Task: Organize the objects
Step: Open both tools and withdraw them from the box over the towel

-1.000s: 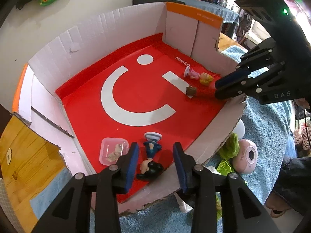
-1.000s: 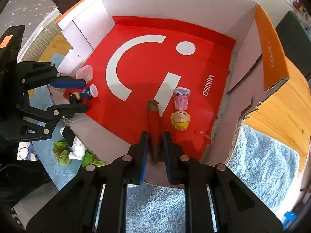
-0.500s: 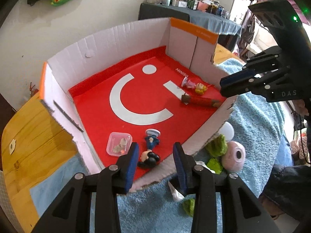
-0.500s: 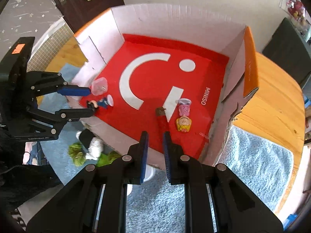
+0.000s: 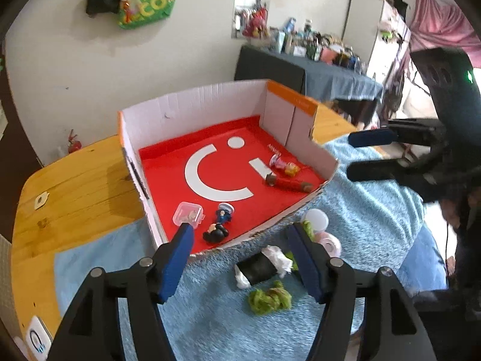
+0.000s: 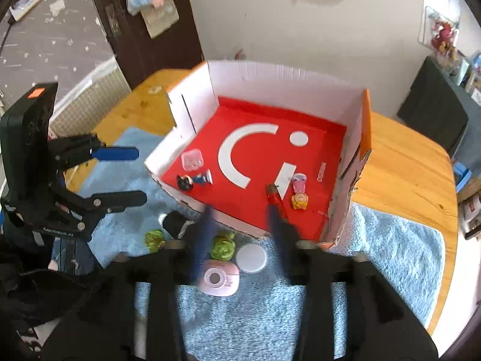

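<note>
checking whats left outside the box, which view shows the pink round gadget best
The right wrist view: the pink round gadget lies whole on the blue mat. In the left wrist view only its edge peeks out behind a finger.

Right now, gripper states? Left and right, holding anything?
Left gripper: open, jaws just widened, nothing held.
Right gripper: open, jaws just widened, nothing held; the red tube lies in the box.

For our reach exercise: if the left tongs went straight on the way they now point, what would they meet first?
Probably the black roll on the blue mat, which lies between the open left tongs; depth is uncertain.
</note>
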The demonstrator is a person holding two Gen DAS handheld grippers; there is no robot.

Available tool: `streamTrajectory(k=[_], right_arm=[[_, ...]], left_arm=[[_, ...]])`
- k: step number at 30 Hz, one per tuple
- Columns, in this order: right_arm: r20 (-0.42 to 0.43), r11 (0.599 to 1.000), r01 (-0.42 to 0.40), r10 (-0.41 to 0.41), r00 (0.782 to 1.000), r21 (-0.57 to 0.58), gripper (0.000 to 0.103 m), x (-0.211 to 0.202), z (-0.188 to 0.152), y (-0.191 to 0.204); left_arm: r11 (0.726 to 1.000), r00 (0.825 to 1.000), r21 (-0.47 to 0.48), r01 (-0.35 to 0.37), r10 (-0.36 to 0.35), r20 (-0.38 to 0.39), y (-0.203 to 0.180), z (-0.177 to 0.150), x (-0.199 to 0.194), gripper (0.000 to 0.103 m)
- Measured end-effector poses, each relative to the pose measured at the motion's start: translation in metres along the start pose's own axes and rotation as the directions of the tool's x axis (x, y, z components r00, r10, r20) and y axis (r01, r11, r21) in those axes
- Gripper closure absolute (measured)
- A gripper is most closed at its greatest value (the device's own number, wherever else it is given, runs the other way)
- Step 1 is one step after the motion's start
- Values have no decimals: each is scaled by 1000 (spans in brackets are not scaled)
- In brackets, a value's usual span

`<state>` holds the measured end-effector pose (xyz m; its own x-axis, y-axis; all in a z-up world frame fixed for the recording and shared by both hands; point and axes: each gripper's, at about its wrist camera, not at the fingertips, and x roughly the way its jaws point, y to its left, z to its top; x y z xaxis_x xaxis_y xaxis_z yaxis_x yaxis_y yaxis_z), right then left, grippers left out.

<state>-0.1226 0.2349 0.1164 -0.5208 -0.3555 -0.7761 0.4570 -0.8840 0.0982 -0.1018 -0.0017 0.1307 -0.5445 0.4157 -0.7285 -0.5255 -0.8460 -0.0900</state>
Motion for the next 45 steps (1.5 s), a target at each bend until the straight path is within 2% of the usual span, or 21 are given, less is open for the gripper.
streamTrajectory(k=[5,8,11,15,19,23,30,36,41,45], right_arm=[[88,1000,20,-20,996,2,26,-20,-17,15],[124,998,53,-50,991,-20,26,-30,-28,25],[159,996,79,-72,985,-38,20,-36,-39,34],[191,993,114,-105,976,-36,18,-39,-54,42],[227,991,135,-130,965,-6,18,-39,-70,45],[271,987,159,-161,949,31,17,-39,-84,49],[333,970,224,-243,911,95,11,-33,-105,51],[322,962,233,-268,908,143,11,-19,-118,47],[299,943,300,-331,895,144,11,-4,-131,51],[289,930,337,-366,885,145,11,8,-141,54]], left_arm=[[999,997,-36,0,2,75,-11,-17,-23,23],[999,995,-40,-11,15,103,-19,-28,-32,22],[999,993,-48,-15,21,117,-24,-36,-37,18],[996,987,-70,-54,64,148,-32,-49,-44,16],[991,977,-100,-85,103,187,-36,-61,-51,9],[981,964,-134,-137,163,209,-39,-73,-49,9],[959,954,-209,-191,232,192,-35,-91,-32,9],[948,950,-235,-217,260,174,-36,-101,-17,9],[938,947,-263,-226,275,165,-36,-110,-9,9],[934,953,-281,-222,269,140,-33,-116,0,9]])
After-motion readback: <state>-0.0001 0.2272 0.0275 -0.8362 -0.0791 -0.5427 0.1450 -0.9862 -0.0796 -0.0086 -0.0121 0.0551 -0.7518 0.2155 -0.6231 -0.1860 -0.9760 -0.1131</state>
